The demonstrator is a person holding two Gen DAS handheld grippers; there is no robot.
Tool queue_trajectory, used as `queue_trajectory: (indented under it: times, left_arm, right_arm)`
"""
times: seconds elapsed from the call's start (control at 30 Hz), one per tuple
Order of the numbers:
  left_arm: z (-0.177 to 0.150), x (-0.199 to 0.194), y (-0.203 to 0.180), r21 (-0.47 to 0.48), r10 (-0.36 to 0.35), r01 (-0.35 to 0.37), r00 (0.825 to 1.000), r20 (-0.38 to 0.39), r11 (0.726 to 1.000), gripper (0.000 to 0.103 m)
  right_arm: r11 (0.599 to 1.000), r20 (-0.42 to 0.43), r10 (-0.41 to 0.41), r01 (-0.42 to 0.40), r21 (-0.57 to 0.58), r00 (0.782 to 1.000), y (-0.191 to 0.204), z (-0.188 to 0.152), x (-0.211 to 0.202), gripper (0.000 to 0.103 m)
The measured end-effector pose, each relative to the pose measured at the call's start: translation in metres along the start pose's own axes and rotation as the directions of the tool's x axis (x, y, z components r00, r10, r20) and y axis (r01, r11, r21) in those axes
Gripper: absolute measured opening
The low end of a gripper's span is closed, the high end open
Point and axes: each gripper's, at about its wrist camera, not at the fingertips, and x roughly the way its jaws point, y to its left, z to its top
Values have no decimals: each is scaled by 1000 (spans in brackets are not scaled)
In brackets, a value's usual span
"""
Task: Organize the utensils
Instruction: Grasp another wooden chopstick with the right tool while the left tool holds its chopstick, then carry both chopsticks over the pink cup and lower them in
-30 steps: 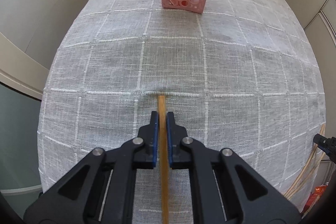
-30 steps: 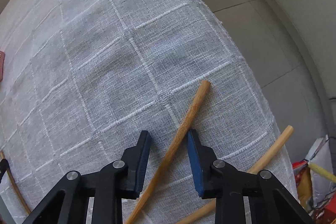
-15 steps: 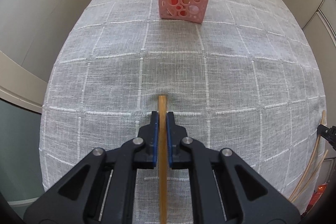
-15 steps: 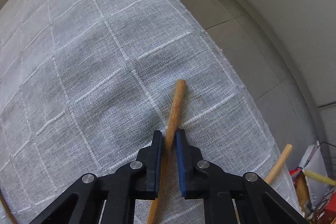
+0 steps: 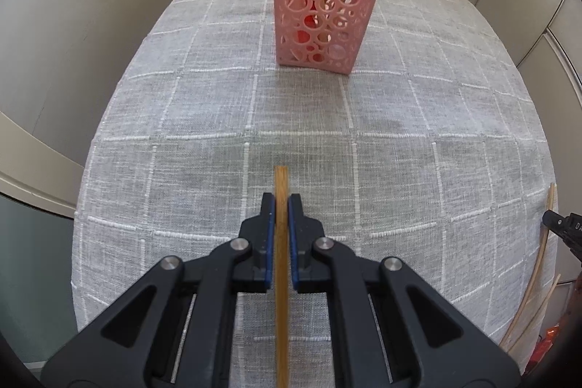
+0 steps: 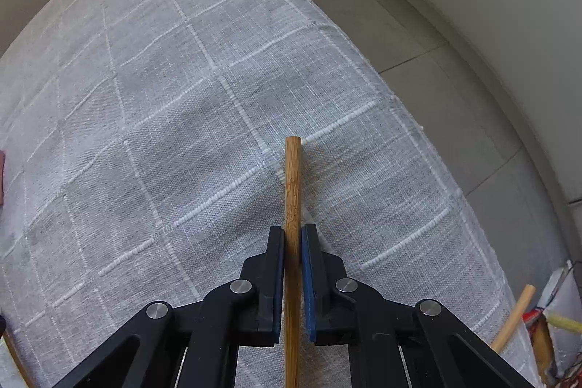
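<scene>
A pink perforated holder [image 5: 326, 11] stands at the far end of the grey checked tablecloth [image 5: 400, 140], with a red utensil and wooden sticks in it. My left gripper [image 5: 280, 202] is shut on a flat wooden utensil handle [image 5: 280, 260] that points toward the holder, well short of it. My right gripper [image 6: 292, 235] is shut on a round wooden stick [image 6: 292, 184], lifted over the cloth near the table's right edge. Part of the right gripper [image 5: 567, 231] shows at the right edge of the left wrist view.
Thin wooden sticks [image 5: 538, 275] lie at the cloth's right edge in the left wrist view. Another wooden stick [image 6: 513, 322] lies at the lower right in the right wrist view. Beyond the table edge is tiled floor [image 6: 418, 35], with clutter at the lower right.
My right gripper closed on the wooden stick, which now points straight ahead. My left gripper rose with its utensil, and the holder now shows fully.
</scene>
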Motion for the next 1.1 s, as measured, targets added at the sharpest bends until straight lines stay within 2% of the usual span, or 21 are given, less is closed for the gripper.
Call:
queue_trajectory:
  times: [0.17, 0.3, 0.47, 0.57, 0.7, 0.9, 1.1]
  left_arm:
    - [13, -25, 9, 12, -24, 23, 998, 65, 1000, 8]
    - [18, -48, 9, 26, -51, 48, 991, 120, 999, 8]
    - [11, -83, 17, 33, -88, 83, 978, 188, 996, 8]
    - [4, -105, 21, 37, -107, 102, 971, 213, 994, 8]
    - [0, -129, 27, 40, -139, 133, 960, 242, 990, 8]
    - [-3, -168, 40, 41, -204, 202, 922, 329, 978, 8]
    - [0, -200, 48, 55, -233, 233, 866, 442, 971, 8]
  right_arm:
    - [998, 50, 55, -55, 1, 997, 7, 3, -18, 8]
    - [995, 124, 102, -100, -26, 987, 17, 2, -46, 8]
    - [986, 209, 162, -149, -76, 965, 27, -6, -81, 8]
    - [977, 261, 207, -184, -111, 943, 34, -14, -106, 8]
    - [955, 325, 285, -237, -178, 902, 42, -27, -138, 8]
    - [903, 389, 419, -333, -270, 821, 46, -41, -175, 8]
    - [861, 502, 503, -352, -368, 704, 56, -54, -215, 8]
